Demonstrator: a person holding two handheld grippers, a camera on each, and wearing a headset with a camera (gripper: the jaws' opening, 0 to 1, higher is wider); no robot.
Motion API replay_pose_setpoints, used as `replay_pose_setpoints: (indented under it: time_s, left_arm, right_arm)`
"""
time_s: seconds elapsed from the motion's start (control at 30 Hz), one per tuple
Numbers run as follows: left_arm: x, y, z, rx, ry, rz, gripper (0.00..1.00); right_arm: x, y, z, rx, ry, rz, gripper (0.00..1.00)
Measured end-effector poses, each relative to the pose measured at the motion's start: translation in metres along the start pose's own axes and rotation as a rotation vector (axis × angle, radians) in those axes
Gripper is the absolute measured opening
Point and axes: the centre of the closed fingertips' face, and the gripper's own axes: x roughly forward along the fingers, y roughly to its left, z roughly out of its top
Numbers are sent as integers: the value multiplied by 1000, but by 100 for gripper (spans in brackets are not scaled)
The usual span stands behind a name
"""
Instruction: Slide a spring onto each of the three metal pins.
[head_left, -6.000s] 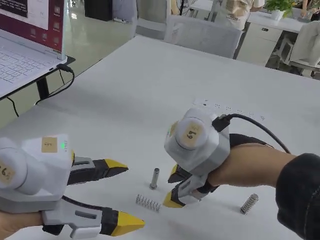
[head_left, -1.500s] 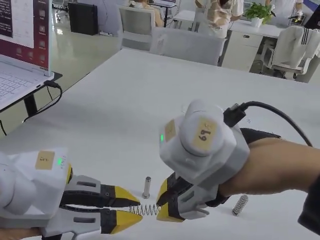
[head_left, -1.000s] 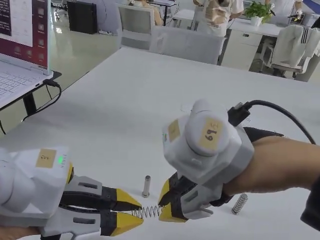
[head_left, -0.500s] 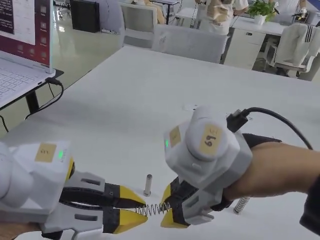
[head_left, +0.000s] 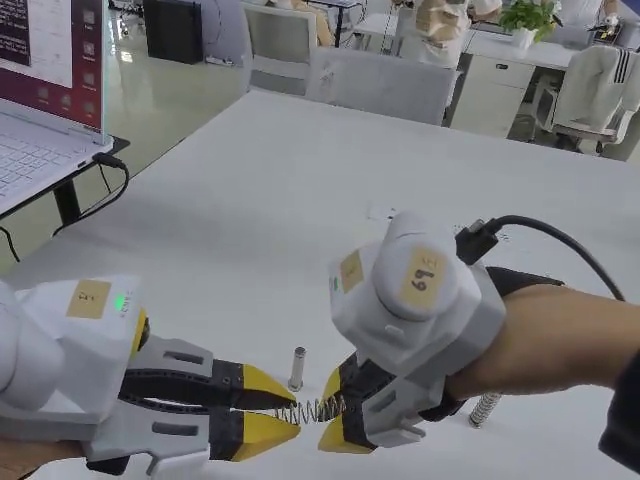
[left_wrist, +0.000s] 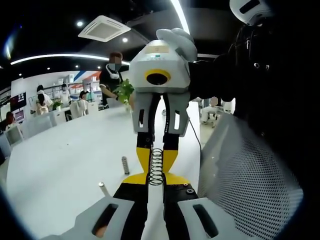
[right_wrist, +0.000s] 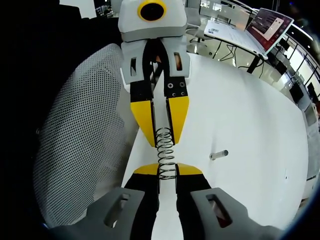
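Note:
A short coil spring (head_left: 312, 409) hangs level just above the white table (head_left: 300, 200), stretched between the two yellow-tipped grippers. My left gripper (head_left: 290, 412) is shut on its left end, and my right gripper (head_left: 338, 412) is shut on its right end. In the left gripper view, the spring (left_wrist: 156, 167) runs from my own tips (left_wrist: 156, 179) up to the facing right gripper. In the right gripper view, it (right_wrist: 165, 150) runs from my tips (right_wrist: 167, 171) to the left gripper (right_wrist: 162, 129). One metal pin (head_left: 297, 368) stands upright just behind the spring.
A second spring (head_left: 484, 408) lies on the table right of my right gripper, partly hidden by the hand. An open laptop (head_left: 40, 90) sits on a side stand at far left. Chairs (head_left: 385, 85) line the table's far edge. A black cable (head_left: 545, 235) trails from the right gripper.
Six seconds ago the spring lay on the table and the left gripper stood open. Now both grippers hold its ends, and it has risen slightly off the table over the last second.

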Motion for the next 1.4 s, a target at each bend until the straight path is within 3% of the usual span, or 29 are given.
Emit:
replay_pose_setpoints:
  time_s: [0.17,0.5,1.4]
  left_arm:
    - [3,2,-6,12,31,9,3]
    - [6,-3,-5,24,44,-1,3]
    - [6,-5,-10,30,55,-20,3]
  right_arm:
    - [-6,1,9,-6,-22,-7,9]
    - [-12,3,21,-21,-31,-7,9]
    - [-14,8,30,-43,-19,-4,9]
